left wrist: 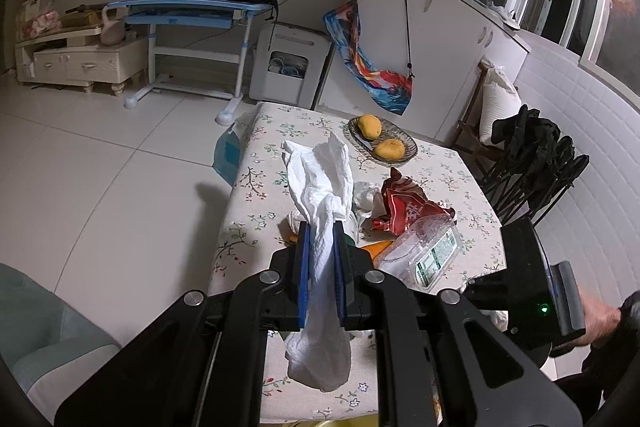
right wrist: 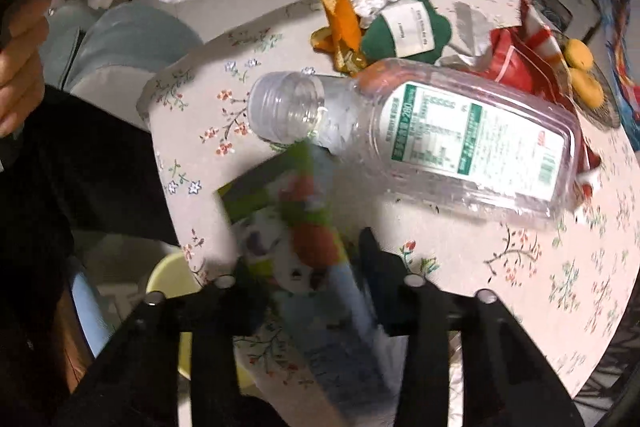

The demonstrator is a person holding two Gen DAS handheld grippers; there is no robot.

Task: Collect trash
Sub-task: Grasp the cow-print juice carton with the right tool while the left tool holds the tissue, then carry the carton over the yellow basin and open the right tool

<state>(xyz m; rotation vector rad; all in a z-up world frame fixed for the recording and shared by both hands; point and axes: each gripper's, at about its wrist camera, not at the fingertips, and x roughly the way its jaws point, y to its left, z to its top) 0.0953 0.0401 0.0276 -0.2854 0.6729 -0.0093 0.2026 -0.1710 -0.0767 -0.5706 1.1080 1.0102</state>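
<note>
My left gripper point(left wrist: 322, 227) is shut on a white plastic bag point(left wrist: 324, 179), which sticks up above the blue pads and hangs down behind them. It hovers over the near end of the floral table point(left wrist: 460, 187). My right gripper point(right wrist: 310, 267) points steeply down at the table edge, with a blurred green and white drink carton point(right wrist: 304, 227) clamped between its fingers. Just beyond lies a clear uncapped bottle point(right wrist: 440, 139) on its side. Orange peel point(right wrist: 340, 19), a green wrapper point(right wrist: 404, 27), a red snack packet point(right wrist: 520, 55) and crumpled tissue point(left wrist: 366, 199) lie further on.
A wicker basket with two mangoes point(left wrist: 380, 139) sits at the table's far end. A pale yellow bin point(right wrist: 168, 279) stands on the floor below the near table edge. A black folding chair point(left wrist: 536, 167) is to the right, a blue desk point(left wrist: 192, 11) across the tiled floor.
</note>
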